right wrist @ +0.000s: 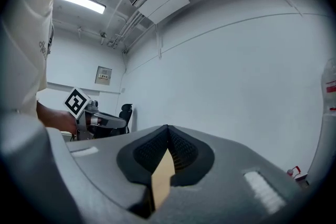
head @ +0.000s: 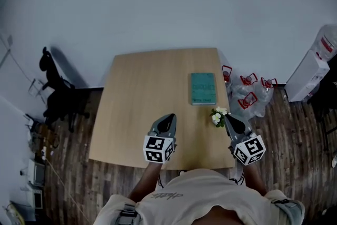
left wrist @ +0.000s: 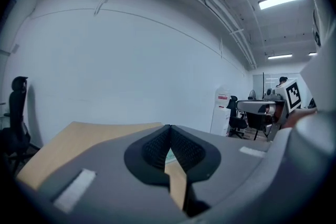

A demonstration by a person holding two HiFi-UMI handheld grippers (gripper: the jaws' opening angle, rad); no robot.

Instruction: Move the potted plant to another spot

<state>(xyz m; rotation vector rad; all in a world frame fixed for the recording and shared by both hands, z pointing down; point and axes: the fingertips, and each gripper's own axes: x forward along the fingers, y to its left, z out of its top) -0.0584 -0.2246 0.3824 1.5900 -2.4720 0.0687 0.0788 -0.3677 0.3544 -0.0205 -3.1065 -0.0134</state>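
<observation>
A small potted plant (head: pixel 217 116) with white flowers stands near the right front of the wooden table (head: pixel 142 97). My right gripper (head: pixel 228 118) hovers just to its right with its tips beside the flowers. Its jaws are shut with nothing between them, as its own view also shows (right wrist: pixel 168 129). Further left, over the table's front, my left gripper (head: pixel 169 117) is also shut and holds nothing (left wrist: pixel 169 128). The plant appears in neither gripper view. Each gripper sees the other's marker cube (left wrist: pixel 292 93) (right wrist: pixel 77 101).
A teal book (head: pixel 202 88) lies on the table behind the plant. Several plastic water bottles (head: pixel 247 95) sit on the floor right of the table, and a white dispenser (head: pixel 311 67) stands past them. A black chair (head: pixel 54 87) stands at the left.
</observation>
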